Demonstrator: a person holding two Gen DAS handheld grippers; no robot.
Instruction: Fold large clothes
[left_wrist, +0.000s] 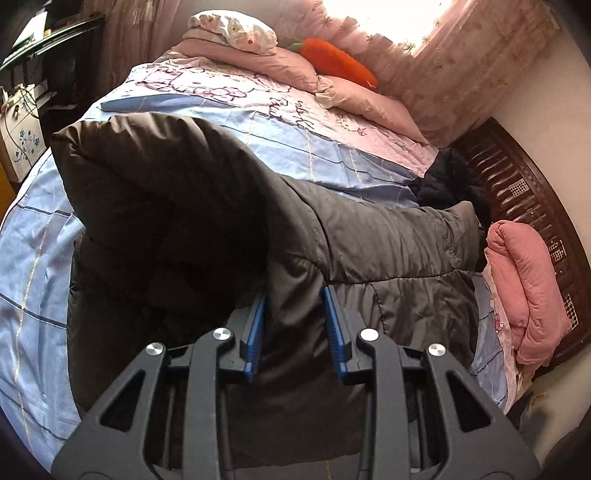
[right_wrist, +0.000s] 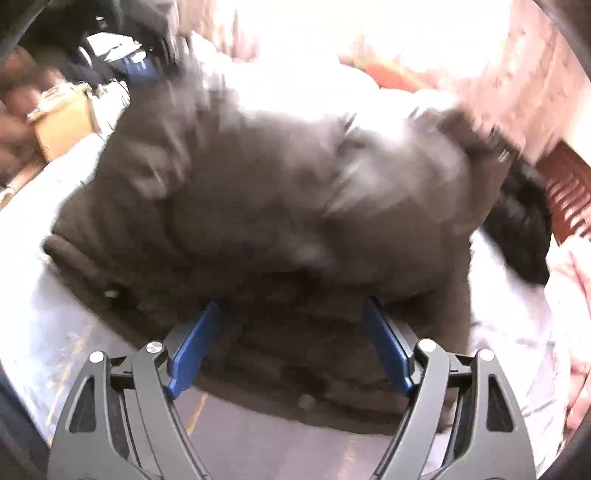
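Observation:
A large dark grey padded jacket (left_wrist: 177, 206) lies on the bed, one part lifted and folded over. My left gripper (left_wrist: 294, 291) is shut on a thick fold of the jacket, which fills the gap between its blue pads. In the blurred right wrist view the same jacket (right_wrist: 266, 206) spreads over the bed. My right gripper (right_wrist: 291, 308) is open, its blue pads wide apart right over the jacket's near edge, holding nothing.
The bed has a blue and pink checked sheet (left_wrist: 33, 266). Pink pillows (left_wrist: 280, 62) and an orange carrot plush (left_wrist: 336, 61) lie at its far end. A folded pink garment (left_wrist: 524, 288) and a dark garment (left_wrist: 450, 181) lie by the dark wooden bed frame (left_wrist: 524, 192).

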